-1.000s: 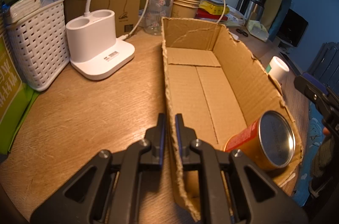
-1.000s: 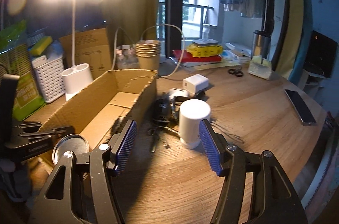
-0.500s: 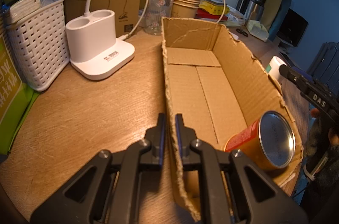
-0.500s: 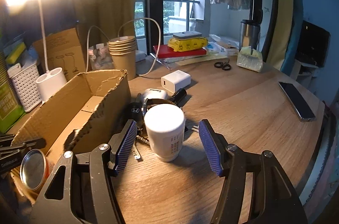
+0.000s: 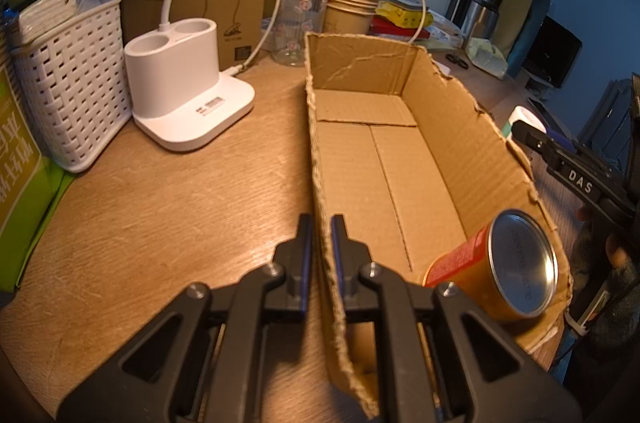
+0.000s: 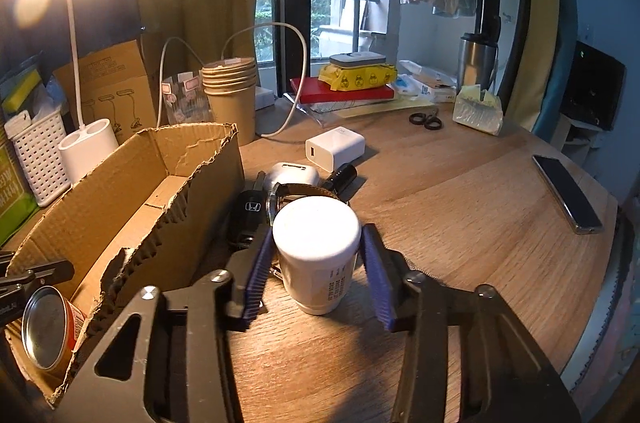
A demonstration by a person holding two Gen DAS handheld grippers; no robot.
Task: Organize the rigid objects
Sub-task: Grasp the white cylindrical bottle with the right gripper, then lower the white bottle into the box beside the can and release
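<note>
The right gripper (image 6: 316, 263) has just been closing its blue fingers (image 6: 256, 271) around the white bottle (image 6: 316, 255), which stands upright on the table (image 6: 460, 207) between them; the left pad looks to touch its side, though a sliver of gap on the right leaves contact unsure. The bottle is probably light, stiff, smooth plastic, so a hold low on the body beneath the wide cap should keep it from slipping. Its small printed label is too fine to read. Just beyond the fingertips lies a car key (image 6: 250, 211) with a Honda emblem. The left gripper (image 5: 319, 255) pinches the near wall of the cardboard box (image 5: 400, 183), fingers nearly together, steadying it; right of them a red can (image 5: 496, 267) lies inside.
</note>
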